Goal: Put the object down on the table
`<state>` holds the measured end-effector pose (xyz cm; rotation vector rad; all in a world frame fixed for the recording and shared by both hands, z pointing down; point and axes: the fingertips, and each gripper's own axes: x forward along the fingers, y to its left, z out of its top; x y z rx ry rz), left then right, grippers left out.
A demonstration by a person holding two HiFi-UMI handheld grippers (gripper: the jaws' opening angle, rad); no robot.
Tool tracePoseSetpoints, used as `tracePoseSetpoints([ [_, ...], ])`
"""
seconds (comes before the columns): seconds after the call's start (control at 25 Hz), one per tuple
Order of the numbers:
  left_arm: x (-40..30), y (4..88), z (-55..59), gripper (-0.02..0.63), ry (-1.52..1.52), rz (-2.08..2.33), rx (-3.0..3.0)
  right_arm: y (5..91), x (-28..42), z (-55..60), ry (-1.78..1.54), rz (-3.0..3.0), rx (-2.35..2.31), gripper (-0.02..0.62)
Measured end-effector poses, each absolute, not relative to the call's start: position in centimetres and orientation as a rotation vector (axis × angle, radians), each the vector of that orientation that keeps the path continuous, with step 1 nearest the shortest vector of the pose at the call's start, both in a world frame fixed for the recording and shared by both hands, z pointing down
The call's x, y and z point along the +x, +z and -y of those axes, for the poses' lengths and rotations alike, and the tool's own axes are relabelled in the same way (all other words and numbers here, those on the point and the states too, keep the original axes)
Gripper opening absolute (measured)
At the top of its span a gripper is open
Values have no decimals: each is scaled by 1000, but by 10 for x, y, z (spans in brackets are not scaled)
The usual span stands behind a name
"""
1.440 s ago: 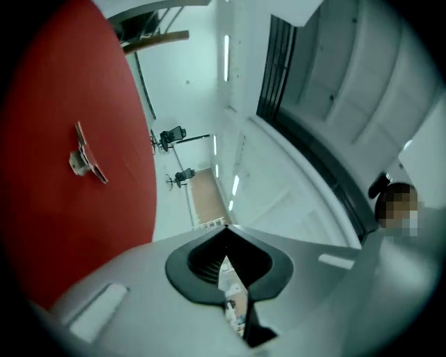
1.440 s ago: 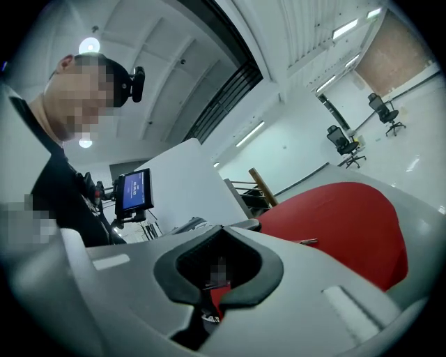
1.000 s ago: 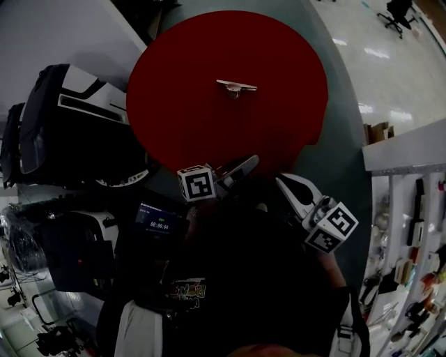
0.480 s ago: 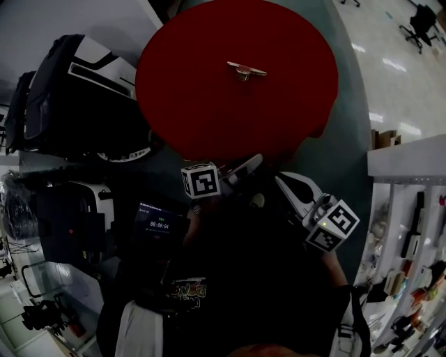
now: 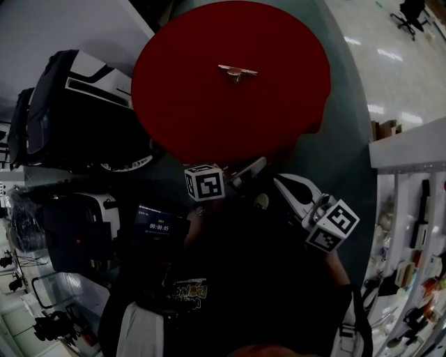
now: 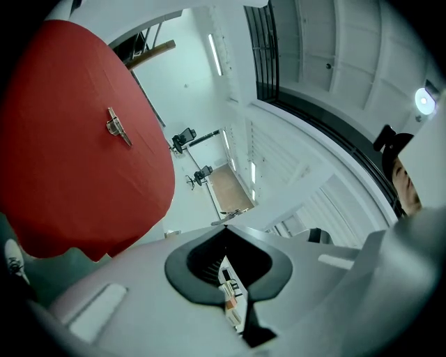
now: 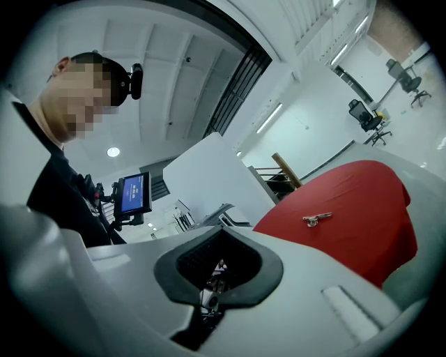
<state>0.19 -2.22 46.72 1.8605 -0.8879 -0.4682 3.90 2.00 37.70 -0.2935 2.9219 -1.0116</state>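
Observation:
A small metal object (image 5: pixel 237 70) lies alone on the round red table (image 5: pixel 279 118), toward its far side. It shows in the left gripper view (image 6: pixel 118 127) and the right gripper view (image 7: pixel 317 219) too. My left gripper (image 5: pixel 259 163) is held close to the body, just off the table's near edge, shut with nothing in it; its jaw tips meet (image 6: pixel 224 227). My right gripper (image 5: pixel 280 181) hangs beside it to the right, also shut and holding nothing (image 7: pixel 221 227). Both are well short of the object.
Dark bags and cases (image 5: pixel 70 118) are stacked to the left of the table. A small screen (image 5: pixel 159 224) sits at the person's left side. White shelving with hanging items (image 5: pixel 411 209) stands at the right. An office chair (image 5: pixel 411 10) is on the far floor.
The head view has swayed a little, so the table shifts in the picture. The object stays on the cloth, and both grippers stay shut near the body.

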Motion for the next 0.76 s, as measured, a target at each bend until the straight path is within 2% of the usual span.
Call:
tracePoseSetpoints([
  [0.76, 32, 461, -6, 12, -443, 913, 1875, 361, 71, -50, -965, -2942, -265, 2],
])
